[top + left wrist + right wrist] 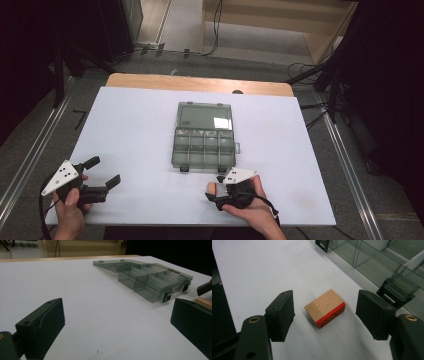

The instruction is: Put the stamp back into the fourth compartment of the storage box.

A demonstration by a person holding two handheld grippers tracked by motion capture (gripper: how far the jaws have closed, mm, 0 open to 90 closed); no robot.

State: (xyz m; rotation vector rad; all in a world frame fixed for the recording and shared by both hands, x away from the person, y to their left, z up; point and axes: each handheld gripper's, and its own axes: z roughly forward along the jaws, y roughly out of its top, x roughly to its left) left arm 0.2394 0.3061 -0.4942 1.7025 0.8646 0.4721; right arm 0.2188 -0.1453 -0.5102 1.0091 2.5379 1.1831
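Note:
A small wooden block [324,305] with a red lettered side lies flat on the white table [140,130]. My right gripper [325,300] straddles it with a gap on each side, so the jaws are open and the pads do not touch it. In the high view the block [212,187] sits just in front of the box, between the right gripper's [215,190] jaws. A smoky clear compartment box [204,145] rests at the table's middle with its lid [205,116] laid open behind it. My left gripper [103,171] hovers at the near left, wide open and empty.
The box's black latches [398,291] stand close beside my right jaw. From the left gripper view the box [150,280] lies to the far right, with the block's edge [203,302] behind my own right jaw. Floor rails and cables flank the table.

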